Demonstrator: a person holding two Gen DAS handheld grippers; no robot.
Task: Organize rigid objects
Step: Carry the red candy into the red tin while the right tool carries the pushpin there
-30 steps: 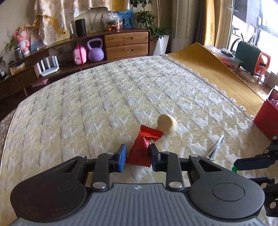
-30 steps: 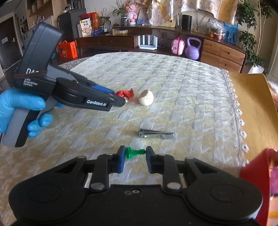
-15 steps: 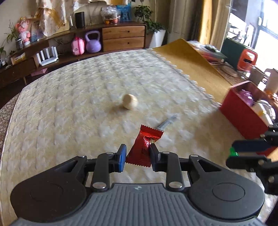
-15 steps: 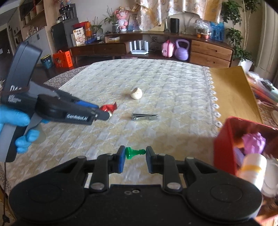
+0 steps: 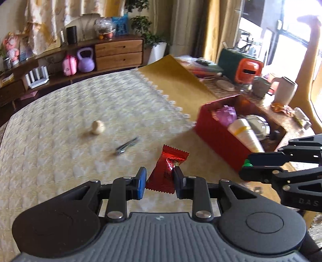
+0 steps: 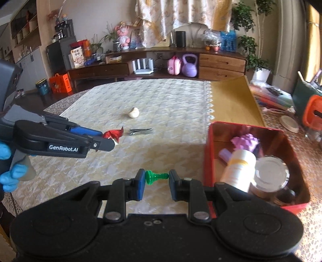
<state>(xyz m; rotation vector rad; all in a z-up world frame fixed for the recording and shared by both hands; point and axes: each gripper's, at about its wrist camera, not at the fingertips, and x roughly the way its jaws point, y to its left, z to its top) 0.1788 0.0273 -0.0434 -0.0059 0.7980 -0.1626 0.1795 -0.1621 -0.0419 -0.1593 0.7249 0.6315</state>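
- Now both loads are lifted off the cloth: the right gripper (image 6: pixel 157 178) pinches a green pawn (image 6: pixel 155 177), the left gripper (image 5: pixel 160 180) a red candy packet (image 5: pixel 166 170).
- Both have swung right toward the red box (image 6: pixel 209 161), suggesting drop-off comes next.
- Farther off, the nail clipper (image 6: pixel 140 131) and pale shell-like piece (image 6: pixel 133 112) remain on the tablecloth (image 6: pixel 161 96).

Home living room: wooden sideboard (image 6: pixel 201 62) with drawers, potted plants (image 6: pixel 249 46), curtains (image 6: pixel 181 14), purple kettlebell (image 6: pixel 189 65), quilted tablecloth (image 6: pixel 161 96).
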